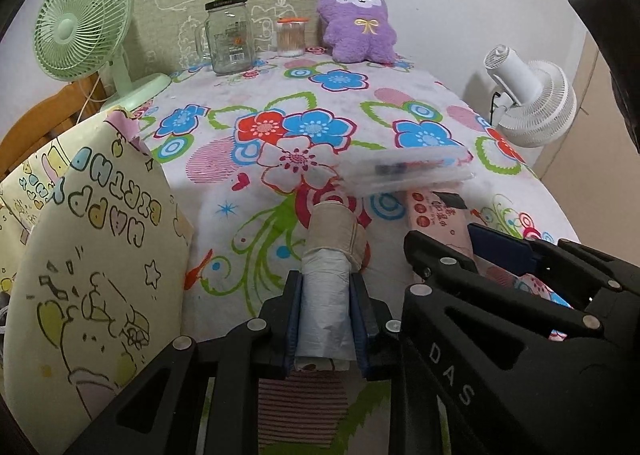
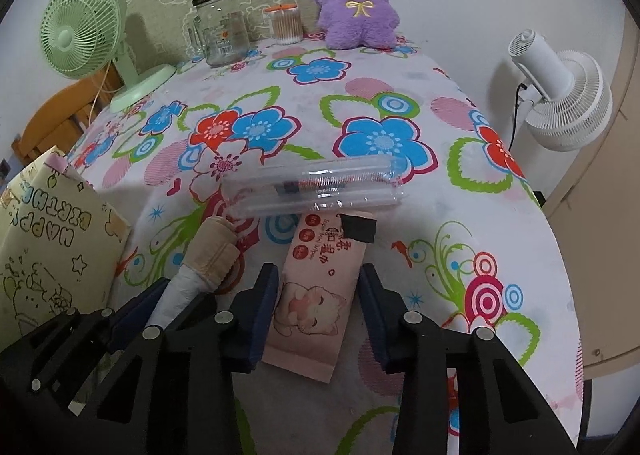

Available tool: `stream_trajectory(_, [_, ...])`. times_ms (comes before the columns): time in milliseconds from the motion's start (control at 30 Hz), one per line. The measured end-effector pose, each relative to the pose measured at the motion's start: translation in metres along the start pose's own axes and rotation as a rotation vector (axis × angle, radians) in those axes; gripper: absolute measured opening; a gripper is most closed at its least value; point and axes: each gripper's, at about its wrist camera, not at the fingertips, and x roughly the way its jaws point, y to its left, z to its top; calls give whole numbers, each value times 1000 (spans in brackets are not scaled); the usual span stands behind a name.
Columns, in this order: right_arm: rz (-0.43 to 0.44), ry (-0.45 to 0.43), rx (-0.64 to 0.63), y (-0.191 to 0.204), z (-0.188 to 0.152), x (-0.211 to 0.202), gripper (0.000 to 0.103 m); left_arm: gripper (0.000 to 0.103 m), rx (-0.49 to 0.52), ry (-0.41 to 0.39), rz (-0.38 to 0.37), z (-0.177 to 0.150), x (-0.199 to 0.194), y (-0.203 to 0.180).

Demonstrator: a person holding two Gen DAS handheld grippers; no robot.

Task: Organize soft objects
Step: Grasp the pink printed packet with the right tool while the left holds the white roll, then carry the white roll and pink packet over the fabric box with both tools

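Left wrist: hand-held gripper (image 1: 326, 319) clamps roll (image 1: 328, 287).

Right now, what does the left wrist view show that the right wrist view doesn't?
Only the left wrist view shows the left gripper head-on, shut on the white roll. Only the right wrist view shows the whole pink wipes pack lying between the open fingers of the right gripper, untouched. Both show the clear plastic case, purple plush, glass jar and both fans.
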Motion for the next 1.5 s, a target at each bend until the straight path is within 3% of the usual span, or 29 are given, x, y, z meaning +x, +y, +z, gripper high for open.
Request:
stream_trajectory(400, [-9, -47, -3, -5, -14, -29, 39, 22, 3, -30, -31, -8, -24, -7])
stream_trajectory(1500, [-6, -270, -21, 17, -23, -134, 39, 22, 25, -248, -9, -11, -123, -5])
